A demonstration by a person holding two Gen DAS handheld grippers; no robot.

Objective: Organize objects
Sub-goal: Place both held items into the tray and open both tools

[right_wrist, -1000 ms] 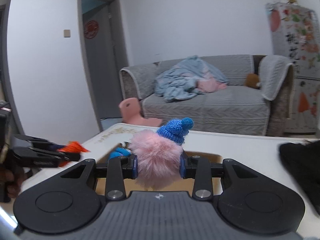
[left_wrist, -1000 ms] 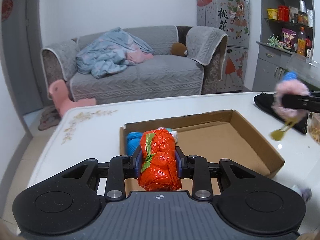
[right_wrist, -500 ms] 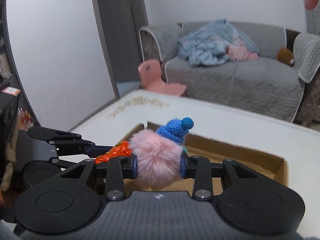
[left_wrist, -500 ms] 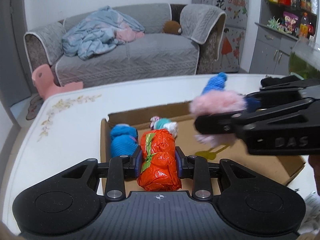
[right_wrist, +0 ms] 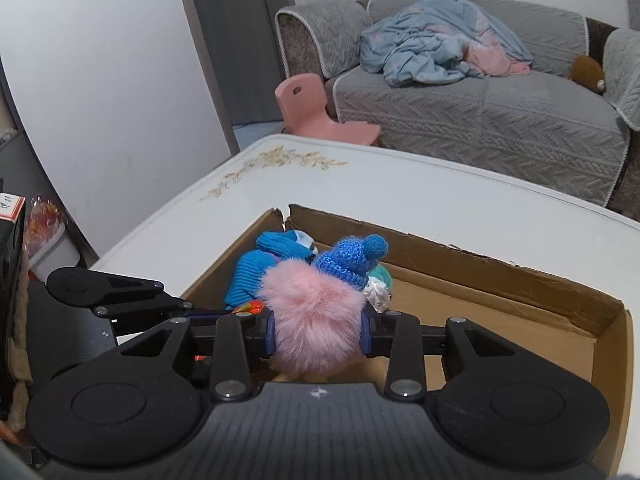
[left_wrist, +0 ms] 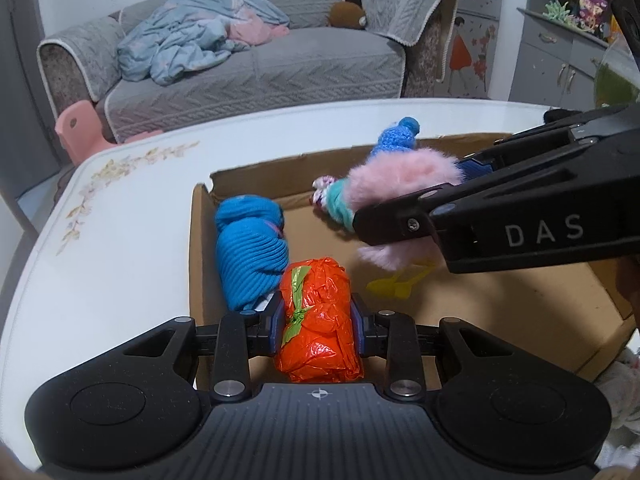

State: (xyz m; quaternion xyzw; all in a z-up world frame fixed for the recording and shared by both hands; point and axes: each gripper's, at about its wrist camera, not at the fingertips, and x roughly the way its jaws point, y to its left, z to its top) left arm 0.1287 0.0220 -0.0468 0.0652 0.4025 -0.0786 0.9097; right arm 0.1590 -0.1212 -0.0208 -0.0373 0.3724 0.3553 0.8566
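Observation:
My left gripper [left_wrist: 318, 330] is shut on an orange plastic-wrapped bundle [left_wrist: 318, 320] with a green tie, held over the near left part of a shallow cardboard box [left_wrist: 198, 240]. My right gripper [right_wrist: 318, 330] is shut on a pink fluffy pompom [right_wrist: 316, 320] with a small blue knitted hat [right_wrist: 348, 260], held over the same box [right_wrist: 500, 268]. In the left wrist view the pompom [left_wrist: 396, 178] hangs above the box's middle. A blue knitted item [left_wrist: 250, 248] and a teal and white yarn piece [left_wrist: 332, 196] lie in the box's far left corner.
The box sits on a white table [left_wrist: 100, 240] with a floral print. A yellow tag [left_wrist: 396, 284] lies on the box floor under the pompom. A grey sofa [left_wrist: 260, 64] and a pink child's chair [right_wrist: 316, 108] stand beyond the table. Cabinets [left_wrist: 568, 56] stand at right.
Both grippers have moved forward and lower over the box. The right gripper with the pompom has come in from the right, close to the left gripper.

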